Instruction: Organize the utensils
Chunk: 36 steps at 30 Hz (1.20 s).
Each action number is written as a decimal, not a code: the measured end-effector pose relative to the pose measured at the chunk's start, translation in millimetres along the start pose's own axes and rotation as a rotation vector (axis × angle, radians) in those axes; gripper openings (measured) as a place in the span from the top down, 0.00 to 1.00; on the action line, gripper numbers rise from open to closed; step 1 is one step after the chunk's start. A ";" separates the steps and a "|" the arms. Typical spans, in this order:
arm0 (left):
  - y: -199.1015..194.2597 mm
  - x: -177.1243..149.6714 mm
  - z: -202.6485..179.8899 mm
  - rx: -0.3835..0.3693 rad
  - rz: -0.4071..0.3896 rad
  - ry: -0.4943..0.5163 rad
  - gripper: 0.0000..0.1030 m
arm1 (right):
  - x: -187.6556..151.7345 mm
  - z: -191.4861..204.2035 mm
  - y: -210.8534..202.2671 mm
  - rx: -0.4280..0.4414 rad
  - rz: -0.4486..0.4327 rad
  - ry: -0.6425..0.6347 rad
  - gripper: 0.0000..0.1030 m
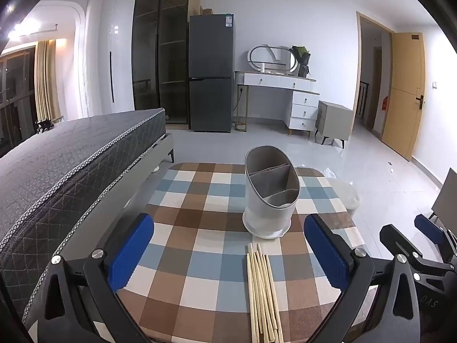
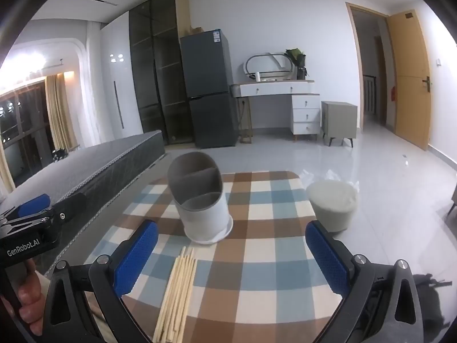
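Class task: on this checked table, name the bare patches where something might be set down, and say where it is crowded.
Free: the cloth left of the utensil holder and chopsticks, toward the bed; also the cloth right of them, toward the stool. Crowded: the middle strip, where the chopstick tips nearly reach the holder's base.

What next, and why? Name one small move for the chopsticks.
Probably lower the right gripper onto the chopsticks and close on a few. Both it and the left gripper are open and empty, the bundle lies loose on the checked table, and the divided holder is empty.
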<state>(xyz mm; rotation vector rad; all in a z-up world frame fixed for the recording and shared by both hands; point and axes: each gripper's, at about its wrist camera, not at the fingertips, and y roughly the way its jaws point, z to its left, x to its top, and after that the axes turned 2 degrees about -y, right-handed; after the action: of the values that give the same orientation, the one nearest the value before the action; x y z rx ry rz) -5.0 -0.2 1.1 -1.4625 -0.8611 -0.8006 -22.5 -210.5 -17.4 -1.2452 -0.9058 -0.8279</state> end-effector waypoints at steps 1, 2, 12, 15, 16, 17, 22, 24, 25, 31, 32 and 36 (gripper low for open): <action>0.5 -0.2 -0.1 0.000 0.001 0.000 0.01 | -0.1 0.3 -0.2 0.001 0.000 -0.001 0.00; 0.8 -0.4 0.1 -0.001 0.004 -0.001 0.01 | -0.2 0.6 -0.4 0.002 -0.001 -0.002 0.00; 2.3 -1.0 -0.4 0.003 0.013 -0.003 0.01 | 0.4 -0.7 3.3 0.022 0.018 0.018 0.00; 0.3 -1.3 -1.7 -0.003 0.005 0.001 0.01 | -0.4 -0.2 1.7 0.020 0.016 0.007 0.00; -0.5 -1.4 -2.0 -0.004 0.003 0.003 0.01 | -0.4 -0.1 1.4 0.020 0.016 0.006 0.00; -0.8 -1.5 -2.5 -0.004 0.002 0.005 0.01 | -0.4 -0.4 1.4 0.018 0.014 0.002 0.00; -0.2 -1.1 -1.1 -0.011 0.008 -0.002 0.01 | 0.8 -1.4 0.7 0.018 0.012 0.013 0.00; -0.3 -0.6 -0.7 -0.009 0.007 -0.003 0.01 | 0.7 -2.2 1.2 0.017 0.012 0.012 0.00; 0.2 -0.8 -0.8 -0.010 0.007 -0.003 0.01 | 1.0 -1.8 1.0 0.016 0.012 0.010 0.00; 0.0 -0.7 -0.4 -0.015 0.014 -0.009 0.01 | 0.9 1.3 1.0 0.014 0.008 -0.004 0.00; 0.4 -0.7 -0.5 -0.017 0.017 -0.010 0.01 | 1.1 1.4 1.2 0.015 0.008 -0.004 0.00; 2.8 -0.5 -0.3 -0.029 0.030 -0.009 0.01 | 1.1 3.0 2.2 0.007 0.004 -0.011 0.00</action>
<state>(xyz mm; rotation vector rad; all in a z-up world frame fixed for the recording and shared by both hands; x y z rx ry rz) -2.8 -0.6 -0.7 -1.5023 -0.8360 -0.7876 -20.3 -207.3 -17.1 -1.2466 -0.9134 -0.8148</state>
